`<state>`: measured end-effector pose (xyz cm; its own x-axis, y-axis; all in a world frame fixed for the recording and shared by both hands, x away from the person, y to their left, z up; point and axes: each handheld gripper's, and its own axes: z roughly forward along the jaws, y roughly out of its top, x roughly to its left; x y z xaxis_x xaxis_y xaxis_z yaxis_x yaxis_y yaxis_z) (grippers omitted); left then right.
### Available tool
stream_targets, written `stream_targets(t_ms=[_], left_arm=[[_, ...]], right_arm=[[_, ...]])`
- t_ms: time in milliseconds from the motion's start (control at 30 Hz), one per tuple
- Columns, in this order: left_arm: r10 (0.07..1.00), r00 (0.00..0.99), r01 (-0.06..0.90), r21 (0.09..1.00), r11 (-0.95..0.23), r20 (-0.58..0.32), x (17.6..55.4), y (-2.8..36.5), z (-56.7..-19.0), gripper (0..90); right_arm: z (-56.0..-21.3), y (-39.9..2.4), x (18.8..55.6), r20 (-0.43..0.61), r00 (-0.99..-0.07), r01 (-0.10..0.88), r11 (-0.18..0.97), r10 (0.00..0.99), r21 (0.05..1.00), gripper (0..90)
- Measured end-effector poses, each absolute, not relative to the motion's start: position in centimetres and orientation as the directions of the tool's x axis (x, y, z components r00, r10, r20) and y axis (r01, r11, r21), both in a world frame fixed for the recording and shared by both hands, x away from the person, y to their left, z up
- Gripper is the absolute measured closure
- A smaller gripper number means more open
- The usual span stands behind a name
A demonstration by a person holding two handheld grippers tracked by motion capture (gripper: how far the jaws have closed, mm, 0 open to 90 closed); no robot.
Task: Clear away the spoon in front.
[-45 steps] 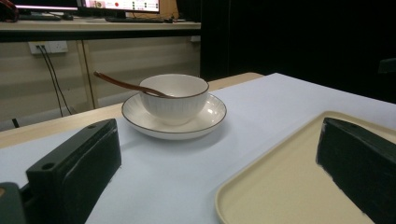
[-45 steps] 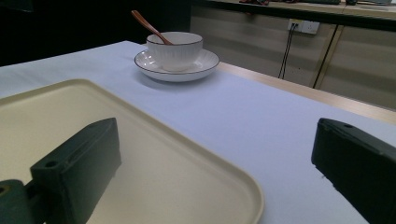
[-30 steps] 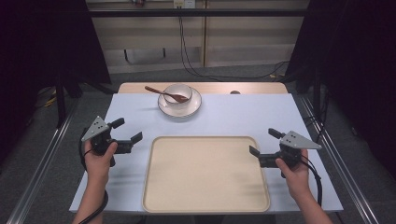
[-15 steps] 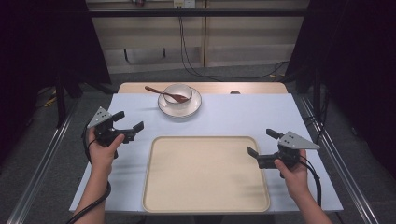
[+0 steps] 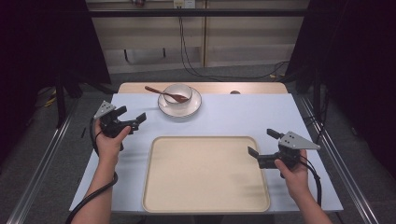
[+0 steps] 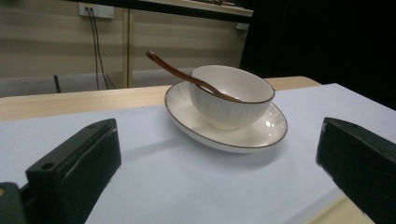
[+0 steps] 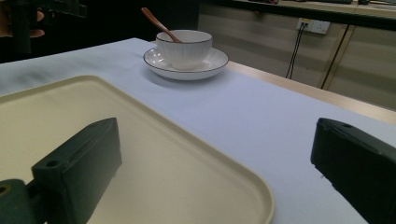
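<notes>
Tabletop [image 5: 233, 116] pale blue, room dark

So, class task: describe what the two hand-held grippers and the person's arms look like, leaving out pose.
Each hand-held gripper, left and right, is black with two blocky black jaws and a grey three-cornered plate on top. A black cable trails from the left one along the forearm; another trails from the right. The jaw blocks have small round holes. The forearms are bare, with no sleeves in sight.

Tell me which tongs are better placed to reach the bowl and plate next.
Left. The left tongs are open, nearer the plate and aimed at the bowl, which sits between their jaws in the left gripper view. The right tongs hover open over the tray's right edge, farther away.
</notes>
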<state>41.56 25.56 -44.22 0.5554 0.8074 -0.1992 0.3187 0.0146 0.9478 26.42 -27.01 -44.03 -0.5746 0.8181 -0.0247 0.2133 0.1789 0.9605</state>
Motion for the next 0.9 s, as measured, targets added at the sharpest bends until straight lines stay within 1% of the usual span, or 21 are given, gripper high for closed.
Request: stream_targets(t_ms=[100, 333, 500, 767, 900], left_arm=[[0.817, 0.532, 0.326, 0.944, 0.043, -0.221, 42.3, 25.2, -44.4, 0.0], [0.827, 0.519, 0.322, 0.946, 0.047, -0.217, 43.2, 24.7, -44.4, 0.0], [0.820, 0.506, 0.340, 0.936, 0.095, -0.267, 43.7, 24.5, -44.9, 0.0], [0.841, 0.479, 0.339, 0.937, 0.087, -0.251, 44.4, 24.3, -45.2, 0.0], [0.843, 0.482, 0.341, 0.937, 0.069, -0.238, 44.8, 24.0, -45.1, 0.0]], right_arm=[[-44.0, -27.1, 26.4, -0.012, -0.586, 0.221, 0.173, 0.811, 0.960, 1.5], [-44.0, -27.1, 26.4, -0.016, -0.578, 0.214, 0.170, 0.816, 0.962, 1.5], [-44.0, -27.0, 26.4, -0.011, -0.594, 0.218, 0.174, 0.804, 0.960, 1.7], [-44.0, -26.9, 26.4, -0.009, -0.597, 0.220, 0.175, 0.802, 0.960, 1.8], [-44.0, -26.9, 26.4, -0.011, -0.604, 0.219, 0.179, 0.797, 0.959, 1.9]])
